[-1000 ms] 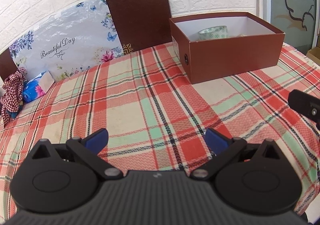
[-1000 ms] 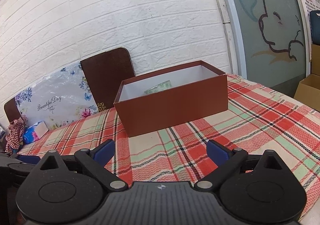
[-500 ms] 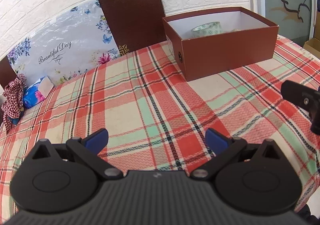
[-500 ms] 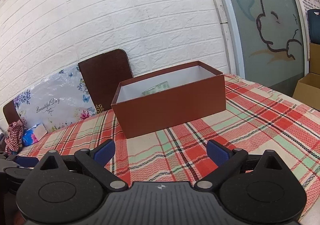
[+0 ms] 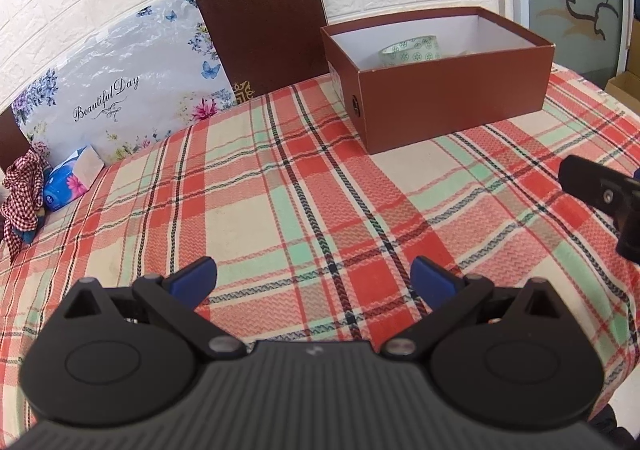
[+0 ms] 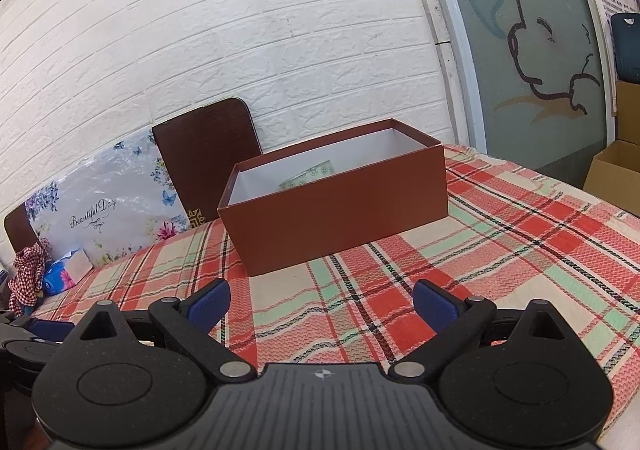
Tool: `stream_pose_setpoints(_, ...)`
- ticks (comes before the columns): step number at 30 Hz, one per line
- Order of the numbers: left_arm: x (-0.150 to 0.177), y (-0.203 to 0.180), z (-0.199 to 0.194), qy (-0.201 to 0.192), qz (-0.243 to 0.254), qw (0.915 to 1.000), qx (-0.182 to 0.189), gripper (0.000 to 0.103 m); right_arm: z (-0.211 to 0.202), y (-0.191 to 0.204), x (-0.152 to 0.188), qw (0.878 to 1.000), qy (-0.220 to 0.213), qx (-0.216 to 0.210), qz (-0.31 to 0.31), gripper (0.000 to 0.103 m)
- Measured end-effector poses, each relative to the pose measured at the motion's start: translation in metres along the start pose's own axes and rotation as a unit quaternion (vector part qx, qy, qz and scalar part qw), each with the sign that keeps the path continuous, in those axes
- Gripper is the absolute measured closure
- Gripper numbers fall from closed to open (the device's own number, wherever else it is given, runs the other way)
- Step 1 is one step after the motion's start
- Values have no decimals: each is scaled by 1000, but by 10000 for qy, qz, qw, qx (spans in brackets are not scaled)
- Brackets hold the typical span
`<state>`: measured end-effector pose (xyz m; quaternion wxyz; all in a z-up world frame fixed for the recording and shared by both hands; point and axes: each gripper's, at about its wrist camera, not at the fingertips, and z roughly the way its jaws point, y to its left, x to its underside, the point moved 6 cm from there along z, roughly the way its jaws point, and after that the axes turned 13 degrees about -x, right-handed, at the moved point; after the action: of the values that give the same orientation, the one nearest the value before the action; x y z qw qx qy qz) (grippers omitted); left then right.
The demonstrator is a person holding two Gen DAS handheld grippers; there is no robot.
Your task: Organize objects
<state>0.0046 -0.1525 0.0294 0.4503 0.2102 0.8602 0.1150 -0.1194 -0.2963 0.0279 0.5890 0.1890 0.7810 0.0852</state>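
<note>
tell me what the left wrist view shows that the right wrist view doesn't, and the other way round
Only the left wrist view shows the round metal eyelet on the box's end wall. Only the right wrist view shows the tan cardboard carton on the floor and the frosted glass panel's full cartoon drawing. Both show the open brown cardboard box, the patterned tape roll inside it, the plaid tablecloth and the blue tissue pack.

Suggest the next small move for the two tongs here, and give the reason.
Probably pull both back and stop. The left tongs and right tongs are open and empty, the tape roll already sits in the brown box, and nothing loose lies on the plaid cloth near them.
</note>
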Motion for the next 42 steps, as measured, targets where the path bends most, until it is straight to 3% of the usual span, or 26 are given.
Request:
stream_pose_setpoints(18, 7, -8, 6, 268, 83, 9993, 232, 0, 4, -7, 1, 10000, 56, -35, 24, 5)
stream_pose_setpoints(42, 11, -7, 11, 466, 77, 9985, 266, 0, 4, -10, 4, 10000, 83, -16, 47, 5)
